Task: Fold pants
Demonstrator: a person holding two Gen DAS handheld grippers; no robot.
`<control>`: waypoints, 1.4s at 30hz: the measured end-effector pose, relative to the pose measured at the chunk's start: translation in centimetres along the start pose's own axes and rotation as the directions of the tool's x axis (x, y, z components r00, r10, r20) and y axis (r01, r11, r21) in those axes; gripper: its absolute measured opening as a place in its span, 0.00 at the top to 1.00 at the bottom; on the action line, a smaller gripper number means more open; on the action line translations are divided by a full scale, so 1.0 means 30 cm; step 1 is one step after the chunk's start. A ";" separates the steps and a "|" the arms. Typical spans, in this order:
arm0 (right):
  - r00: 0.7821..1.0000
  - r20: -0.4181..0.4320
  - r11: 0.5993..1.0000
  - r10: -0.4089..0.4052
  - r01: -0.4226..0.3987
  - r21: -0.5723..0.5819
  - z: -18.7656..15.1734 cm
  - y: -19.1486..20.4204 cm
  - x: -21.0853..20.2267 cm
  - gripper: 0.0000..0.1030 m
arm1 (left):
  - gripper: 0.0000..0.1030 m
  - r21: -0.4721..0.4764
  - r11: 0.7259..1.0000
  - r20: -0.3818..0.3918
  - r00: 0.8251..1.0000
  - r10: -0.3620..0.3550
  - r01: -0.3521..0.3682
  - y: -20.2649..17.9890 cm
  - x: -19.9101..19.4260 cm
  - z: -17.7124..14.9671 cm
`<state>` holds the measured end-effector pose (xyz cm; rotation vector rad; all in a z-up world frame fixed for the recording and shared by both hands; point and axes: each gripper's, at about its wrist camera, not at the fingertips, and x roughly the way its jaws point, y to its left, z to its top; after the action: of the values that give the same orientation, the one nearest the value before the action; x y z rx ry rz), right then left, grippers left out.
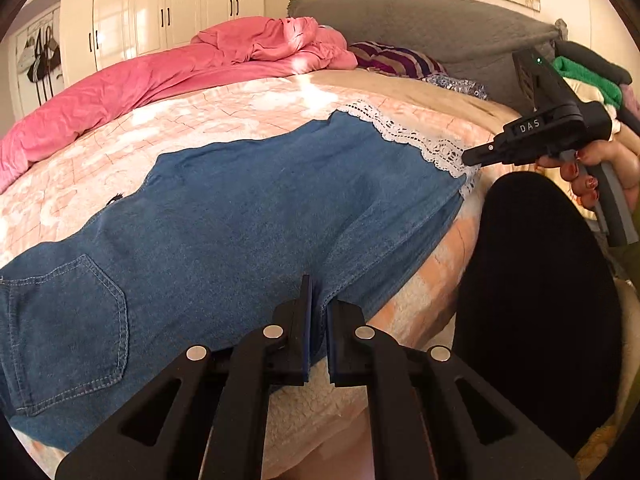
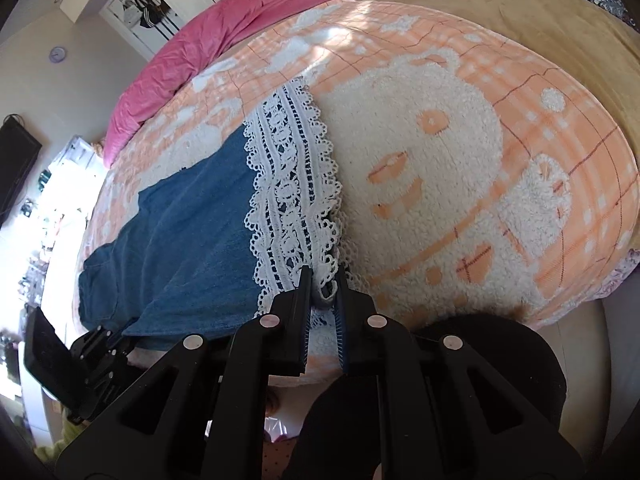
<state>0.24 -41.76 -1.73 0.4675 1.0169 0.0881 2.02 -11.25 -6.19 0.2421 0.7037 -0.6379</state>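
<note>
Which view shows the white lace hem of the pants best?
The right wrist view: the white lace hem on the blue denim pants fills the centre, openwork pattern clear, its near corner pinched in the right hand-held gripper. The left wrist view shows it only as a thin distant strip.

Across the bed, a peach-and-white fleece blanket [image 1: 248, 104] with a bear face; beyond it, a rumpled pink duvet [image 1: 168, 72] and striped purple pillow [image 1: 396, 58]. Behind, a grey headboard [image 1: 420, 20] and cream wardrobes [image 1: 160, 4].
</note>
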 end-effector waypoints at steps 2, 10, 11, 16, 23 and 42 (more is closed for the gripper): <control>1.000 0.000 1.000 0.003 -0.003 -0.002 -0.007 -0.005 -0.005 0.94 | 0.94 0.001 1.000 0.005 1.000 0.005 -0.005 -0.001 -0.005 -0.003; 0.999 -0.014 0.999 -0.040 0.040 -0.017 -0.018 -0.016 0.000 0.88 | 0.92 0.012 1.000 -0.018 1.000 0.022 -0.022 -0.005 0.016 -0.009; 0.999 -0.011 0.999 -0.047 0.047 -0.013 -0.017 -0.020 -0.008 0.83 | 0.92 0.011 1.000 -0.020 1.000 0.020 -0.019 -0.005 0.017 -0.008; 0.994 0.067 0.995 -0.086 0.089 -0.037 -0.002 0.011 -0.082 0.80 | 0.86 0.002 1.000 -0.028 1.000 0.004 -0.004 -0.002 0.027 -0.012; 0.999 0.039 0.975 0.024 -0.015 -0.220 -0.018 0.244 -0.031 0.66 | 0.68 -0.033 0.999 -0.035 0.998 -0.043 0.042 0.002 0.009 -0.017; 0.992 -0.120 0.986 0.043 -0.061 -0.152 -0.109 0.249 0.150 0.47 | 0.34 -0.483 0.783 -0.188 0.919 0.346 -0.393 0.448 -0.164 -0.138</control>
<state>0.97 -32.67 -3.65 0.3494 1.1027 0.2425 5.31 3.28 -6.01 -0.0916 0.8592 -0.0444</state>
